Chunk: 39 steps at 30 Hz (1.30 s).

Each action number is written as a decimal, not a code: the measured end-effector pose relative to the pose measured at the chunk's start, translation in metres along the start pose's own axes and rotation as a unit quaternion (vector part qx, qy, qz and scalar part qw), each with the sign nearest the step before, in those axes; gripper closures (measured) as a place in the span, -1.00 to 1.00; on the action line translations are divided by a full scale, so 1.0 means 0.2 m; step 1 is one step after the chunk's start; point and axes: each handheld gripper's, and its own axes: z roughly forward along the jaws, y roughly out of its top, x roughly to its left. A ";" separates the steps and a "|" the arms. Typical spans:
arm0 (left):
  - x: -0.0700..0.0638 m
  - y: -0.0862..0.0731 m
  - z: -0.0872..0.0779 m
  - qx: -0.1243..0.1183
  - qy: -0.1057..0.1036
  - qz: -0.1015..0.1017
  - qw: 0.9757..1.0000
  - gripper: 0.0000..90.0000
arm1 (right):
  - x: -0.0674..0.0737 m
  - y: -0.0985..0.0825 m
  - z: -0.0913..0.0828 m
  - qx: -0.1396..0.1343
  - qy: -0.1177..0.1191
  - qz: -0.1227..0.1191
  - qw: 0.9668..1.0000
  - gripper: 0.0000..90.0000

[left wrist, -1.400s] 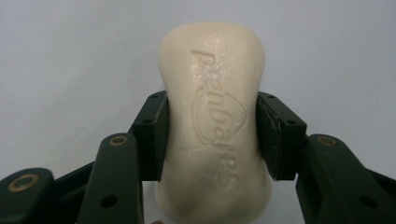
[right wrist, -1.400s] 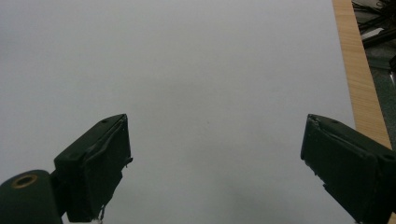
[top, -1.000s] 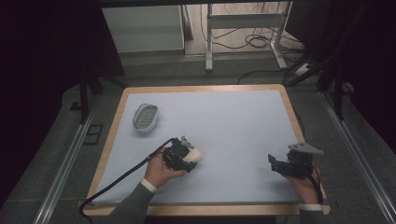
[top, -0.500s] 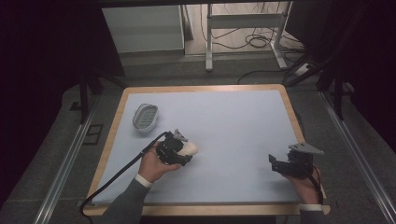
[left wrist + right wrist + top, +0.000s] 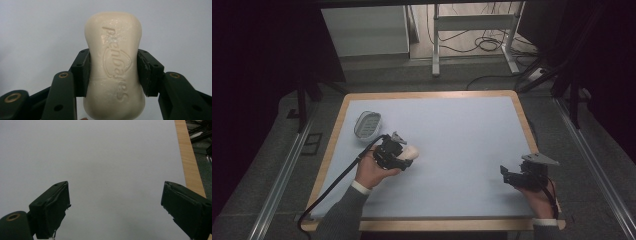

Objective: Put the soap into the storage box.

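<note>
Soap bar [image 5: 114, 67] is sitting clenched between my left gripper's [image 5: 398, 156] jaws near the left soap dish [image 5: 367, 124]; my right gripper [image 5: 512, 176] is gaping. Slick sides could squirt out.

Counter [image 5: 452, 130]: pale blue top w/ wood edge. Behind it, grey floor w/ white cabinet [image 5: 364, 30], white metal frame [image 5: 474, 22], loose black cables [image 5: 484, 45]. Metal rails [image 5: 282, 185] along both sides.
</note>
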 end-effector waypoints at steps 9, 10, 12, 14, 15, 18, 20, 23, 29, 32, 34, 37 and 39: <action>0.05 0.01 -0.03 -0.005 0.006 -0.010 1.000 0.10 | 0.00 0.00 0.00 0.002 0.000 0.001 1.000 -0.82; 0.06 0.01 -0.03 -0.003 0.006 -0.009 1.000 0.10 | 0.00 0.00 0.01 0.003 0.001 0.001 1.000 -0.82; 0.07 0.01 -0.03 -0.004 0.007 -0.012 1.000 0.10 | 0.00 0.00 0.01 0.004 0.001 0.001 1.000 -0.82; 0.08 0.02 -0.04 -0.003 0.008 -0.013 1.000 0.10 | 0.00 0.00 0.01 0.004 0.001 0.001 1.000 -0.82; 0.08 0.02 -0.04 -0.004 0.009 -0.014 1.000 0.10 | 0.00 0.00 0.01 0.004 0.001 0.001 1.000 -0.82; 0.10 0.02 -0.05 -0.003 0.011 -0.016 1.000 0.10 | 0.00 0.00 0.01 0.004 0.001 0.001 1.000 -0.82; 0.11 0.03 -0.05 -0.007 0.012 -0.020 1.000 0.10 | 0.00 0.00 0.01 0.005 0.001 0.002 1.000 -0.82; 0.13 0.05 -0.07 -0.009 0.016 -0.019 1.000 0.10 | 0.00 -0.01 0.01 0.006 0.000 0.001 1.000 -0.82; 0.16 0.08 -0.08 -0.009 0.018 -0.023 1.000 0.10 | 0.00 -0.01 0.01 0.006 0.000 0.000 1.000 -0.82; 0.17 0.08 -0.08 -0.008 0.020 -0.025 0.999 0.10 | 0.00 -0.01 0.01 0.006 -0.001 0.001 1.000 -0.82; 0.18 0.08 -0.08 -0.008 0.022 -0.027 0.999 0.10 | -0.01 -0.01 0.01 0.006 -0.001 0.001 1.000 -0.82; 0.19 0.08 -0.09 -0.007 0.023 -0.028 0.999 0.10 | -0.01 -0.01 0.01 0.008 0.000 0.001 1.000 -0.82; 0.20 0.08 -0.09 -0.006 0.025 -0.030 0.999 0.10 | 0.00 -0.01 0.01 0.008 0.000 0.000 1.000 -0.82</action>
